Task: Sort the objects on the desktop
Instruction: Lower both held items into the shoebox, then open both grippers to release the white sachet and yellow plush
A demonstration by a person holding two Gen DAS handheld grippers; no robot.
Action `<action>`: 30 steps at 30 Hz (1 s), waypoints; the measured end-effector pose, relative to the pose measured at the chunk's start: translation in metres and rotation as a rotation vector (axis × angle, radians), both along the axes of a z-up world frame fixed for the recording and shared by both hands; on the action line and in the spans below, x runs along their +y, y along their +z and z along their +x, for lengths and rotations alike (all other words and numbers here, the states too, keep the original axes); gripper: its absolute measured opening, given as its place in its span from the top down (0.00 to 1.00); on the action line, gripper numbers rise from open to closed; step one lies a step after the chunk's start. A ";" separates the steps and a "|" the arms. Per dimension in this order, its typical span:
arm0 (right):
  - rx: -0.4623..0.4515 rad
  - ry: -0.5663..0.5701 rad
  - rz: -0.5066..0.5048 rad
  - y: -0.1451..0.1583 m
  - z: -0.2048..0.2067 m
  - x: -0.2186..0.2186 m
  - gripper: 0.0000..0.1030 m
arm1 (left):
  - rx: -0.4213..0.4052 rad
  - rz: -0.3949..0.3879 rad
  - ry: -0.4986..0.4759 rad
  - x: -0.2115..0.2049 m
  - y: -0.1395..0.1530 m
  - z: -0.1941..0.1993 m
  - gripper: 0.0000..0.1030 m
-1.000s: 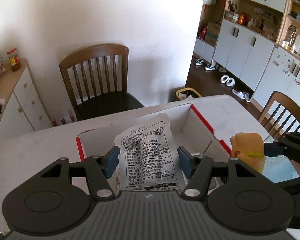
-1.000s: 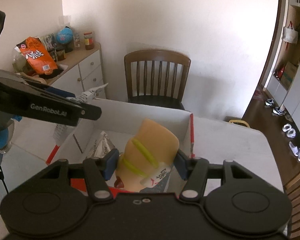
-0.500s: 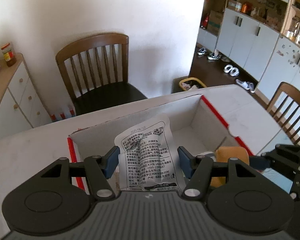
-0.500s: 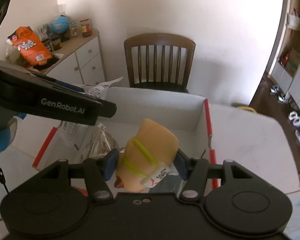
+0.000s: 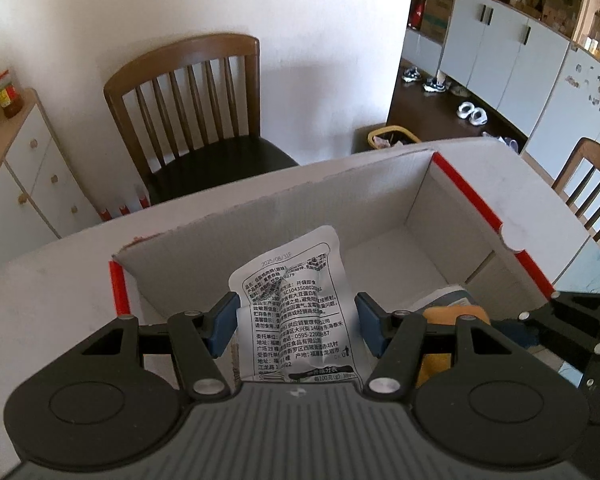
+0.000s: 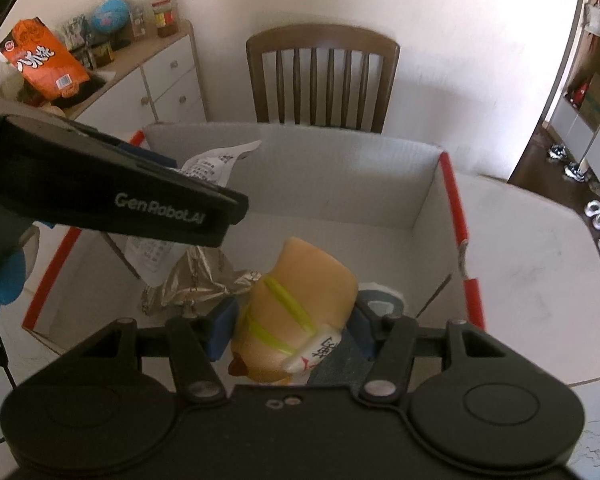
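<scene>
A white cardboard box with red edges (image 5: 472,208) stands open on the table; it also shows in the right wrist view (image 6: 454,208). My left gripper (image 5: 296,326) is shut on a silver snack packet (image 5: 296,312) printed with black text and holds it over the box's near left part. My right gripper (image 6: 290,330) is shut on a tan toy with yellow-green bands (image 6: 300,316) and holds it over the box's near side. The toy (image 5: 448,320) shows beside the left gripper. A crumpled silver packet (image 6: 196,280) lies inside the box.
A wooden chair (image 5: 196,112) stands behind the table. A white sideboard (image 6: 156,76) with an orange snack bag (image 6: 40,60) and jars is at the left. Another chair (image 5: 592,184) stands at the right. The left gripper's body (image 6: 112,196) crosses the right wrist view.
Both grippers have moved forward and down over the box with their objects still held. The toy now sits lower, inside the box's near edge.
</scene>
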State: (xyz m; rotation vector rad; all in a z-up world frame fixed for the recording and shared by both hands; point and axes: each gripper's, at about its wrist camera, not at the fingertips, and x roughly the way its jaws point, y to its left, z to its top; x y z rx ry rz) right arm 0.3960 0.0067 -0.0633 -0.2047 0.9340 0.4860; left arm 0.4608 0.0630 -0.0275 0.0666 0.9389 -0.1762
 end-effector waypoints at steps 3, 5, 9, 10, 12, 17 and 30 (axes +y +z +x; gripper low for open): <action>0.028 0.011 0.004 -0.007 0.000 0.004 0.43 | 0.021 0.001 -0.004 0.000 -0.009 0.003 0.40; 0.052 0.024 0.009 -0.010 -0.001 0.005 0.43 | 0.032 0.002 -0.009 -0.001 -0.015 0.004 0.39; 0.089 0.037 0.004 -0.017 0.000 0.010 0.43 | 0.051 0.010 -0.010 -0.003 -0.025 0.005 0.39; 0.097 0.032 0.004 -0.019 0.000 0.010 0.43 | 0.054 0.015 -0.006 -0.004 -0.027 0.005 0.39; 0.105 0.027 -0.007 -0.021 0.002 0.011 0.43 | 0.064 0.023 0.000 -0.005 -0.030 0.006 0.39; 0.111 0.032 -0.025 -0.023 0.001 0.011 0.43 | 0.078 0.019 0.000 -0.006 -0.034 0.007 0.39; 0.133 0.005 -0.029 -0.028 0.005 0.011 0.41 | 0.126 0.022 -0.007 -0.008 -0.047 0.008 0.39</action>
